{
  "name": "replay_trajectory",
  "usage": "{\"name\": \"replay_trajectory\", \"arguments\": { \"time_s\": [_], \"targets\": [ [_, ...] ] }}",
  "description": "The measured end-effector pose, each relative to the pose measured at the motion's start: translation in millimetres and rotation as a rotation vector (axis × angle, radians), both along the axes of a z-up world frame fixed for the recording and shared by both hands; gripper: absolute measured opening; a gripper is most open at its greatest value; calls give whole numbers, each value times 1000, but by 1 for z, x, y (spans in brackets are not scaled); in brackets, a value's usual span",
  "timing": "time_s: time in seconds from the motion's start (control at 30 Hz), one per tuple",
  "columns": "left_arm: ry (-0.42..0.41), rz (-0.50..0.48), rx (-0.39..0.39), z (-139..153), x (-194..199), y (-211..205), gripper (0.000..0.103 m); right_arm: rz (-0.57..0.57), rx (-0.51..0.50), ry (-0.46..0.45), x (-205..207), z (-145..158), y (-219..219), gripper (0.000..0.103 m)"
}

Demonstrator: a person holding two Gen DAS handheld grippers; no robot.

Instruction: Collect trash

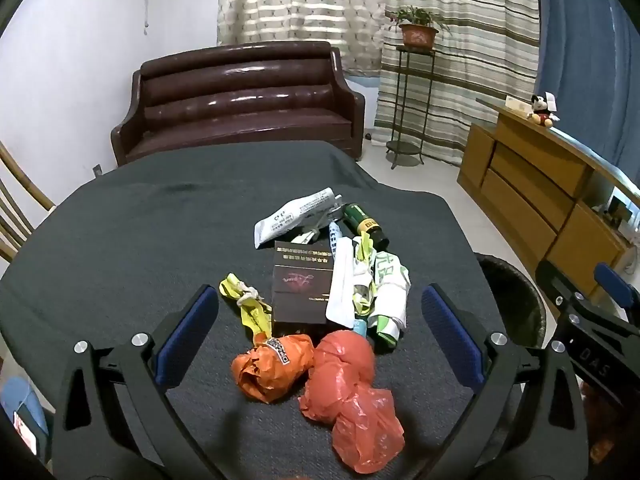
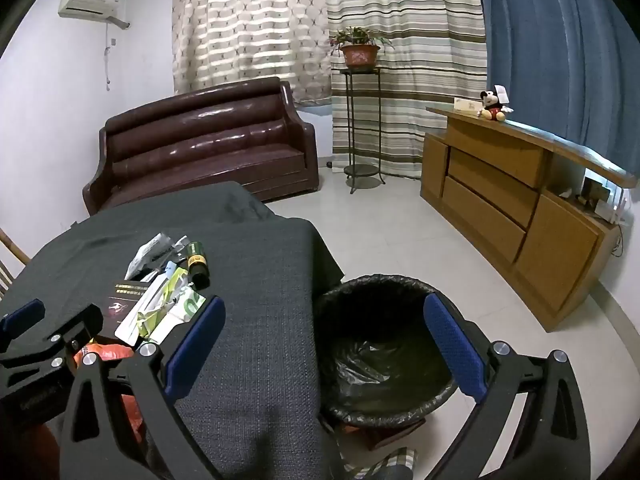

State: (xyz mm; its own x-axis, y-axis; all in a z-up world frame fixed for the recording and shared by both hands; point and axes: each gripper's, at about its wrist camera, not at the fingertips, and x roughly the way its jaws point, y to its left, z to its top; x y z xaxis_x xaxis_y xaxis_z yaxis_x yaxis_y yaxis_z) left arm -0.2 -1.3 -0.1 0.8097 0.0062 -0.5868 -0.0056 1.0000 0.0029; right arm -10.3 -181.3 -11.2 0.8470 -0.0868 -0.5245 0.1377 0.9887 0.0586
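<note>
With both the left gripper and right gripper spread wide and empty, the trash pile sits untouched on the tabletop beside the lined bin, and the slippery orange plastic bags could slide out of a shallow pinch.

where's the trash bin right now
The black-lined trash bin stands on the floor just off the table's right edge, framed between the open right gripper fingers in the right wrist view.
</note>
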Motion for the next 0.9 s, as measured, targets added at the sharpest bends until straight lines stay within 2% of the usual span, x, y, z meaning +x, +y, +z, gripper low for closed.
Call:
{"name": "replay_trajectory", "arguments": {
  "time_s": [0.07, 0.23, 0.9],
  "targets": [
    [20, -11, -3, 0, 4, -1, 99, -2, 0, -3, 0, 1, 0, 97],
    [-1, -10, 12, 1, 2, -6, 99, -5, 4, -1, 1, -1, -1, 97],
    [10, -8, -4, 2, -2, -4, 98, 2, 8, -3, 0, 3, -3, 97]
  ]
}}
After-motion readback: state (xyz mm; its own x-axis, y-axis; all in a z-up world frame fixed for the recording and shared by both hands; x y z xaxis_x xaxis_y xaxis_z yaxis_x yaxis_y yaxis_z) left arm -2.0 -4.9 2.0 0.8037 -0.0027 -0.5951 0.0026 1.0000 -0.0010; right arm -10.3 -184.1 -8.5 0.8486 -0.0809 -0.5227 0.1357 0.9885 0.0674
